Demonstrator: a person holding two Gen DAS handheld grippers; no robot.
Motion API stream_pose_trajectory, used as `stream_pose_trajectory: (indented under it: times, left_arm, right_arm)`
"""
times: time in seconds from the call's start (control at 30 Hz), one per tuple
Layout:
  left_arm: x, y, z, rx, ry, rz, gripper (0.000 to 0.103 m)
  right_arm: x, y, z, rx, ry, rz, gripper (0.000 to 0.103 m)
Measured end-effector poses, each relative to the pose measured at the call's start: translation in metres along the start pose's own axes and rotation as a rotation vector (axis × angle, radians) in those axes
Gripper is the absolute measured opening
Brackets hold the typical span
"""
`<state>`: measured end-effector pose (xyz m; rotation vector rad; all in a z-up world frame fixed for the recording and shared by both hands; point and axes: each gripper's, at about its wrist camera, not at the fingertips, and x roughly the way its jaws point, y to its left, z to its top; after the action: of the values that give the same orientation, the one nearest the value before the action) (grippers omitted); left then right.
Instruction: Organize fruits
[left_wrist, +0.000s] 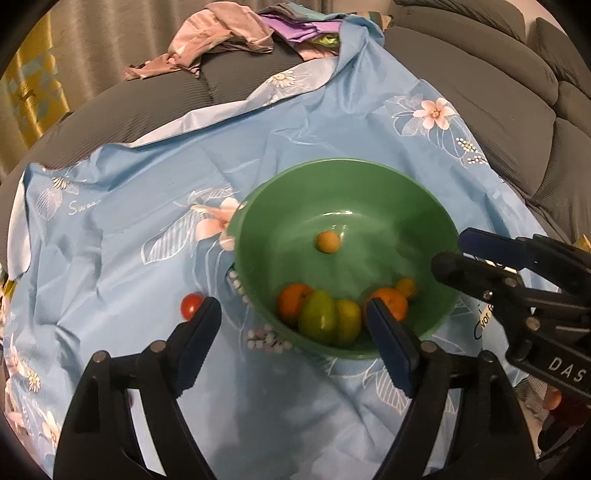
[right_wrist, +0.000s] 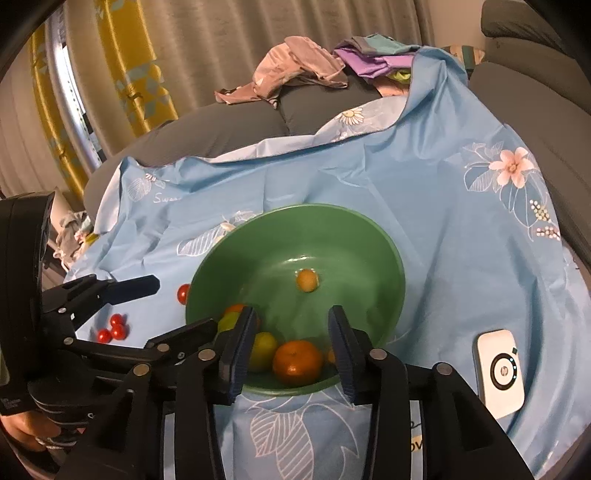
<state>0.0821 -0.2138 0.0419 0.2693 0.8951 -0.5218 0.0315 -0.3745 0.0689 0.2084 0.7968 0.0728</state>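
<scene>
Black left claw (left_wrist: 291, 321) nearest the lens, jaws spread wide and empty over the near rim of a green bowl (left_wrist: 258, 221). Right claw (right_wrist: 291, 332) likewise parted with nothing between its jaws, poised above an orange (right_wrist: 297, 362) and a yellow-green fruit (right_wrist: 264, 349) at the bowl's near side. Inside the bowl: two oranges, a green fruit (left_wrist: 317, 312), a yellow-green one and a small yellow one low against the near wall, plus one small orange fruit (left_wrist: 328, 242) alone near the middle. Outside, on a blue flowered cloth (left_wrist: 129, 221) spread over a grey sofa (left_wrist: 480, 74): one small red tomato (left_wrist: 190, 306) beside the bowl's left edge, three more (right_wrist: 114, 330) grouped farther left. White device (right_wrist: 498, 373) on the cloth to the right. Crumpled clothes (right_wrist: 295, 70) heaped on the sofa behind.
</scene>
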Motion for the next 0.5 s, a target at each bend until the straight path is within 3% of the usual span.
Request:
stream_pose_trajectory:
  times: [0.2,0.5]
  left_arm:
    - [-0.016,0.009,-0.014,-0.049,-0.007,0.0,0.091]
    - [-0.044,0.024,-0.04,-0.117,-0.008,0.007,0.091]
  right_arm:
    - [-0.011,0.008,-0.004,-0.008,-0.006,0.012,0.043]
    - [-0.028,0.02,-0.014,-0.023,-0.016,0.027,0.043]
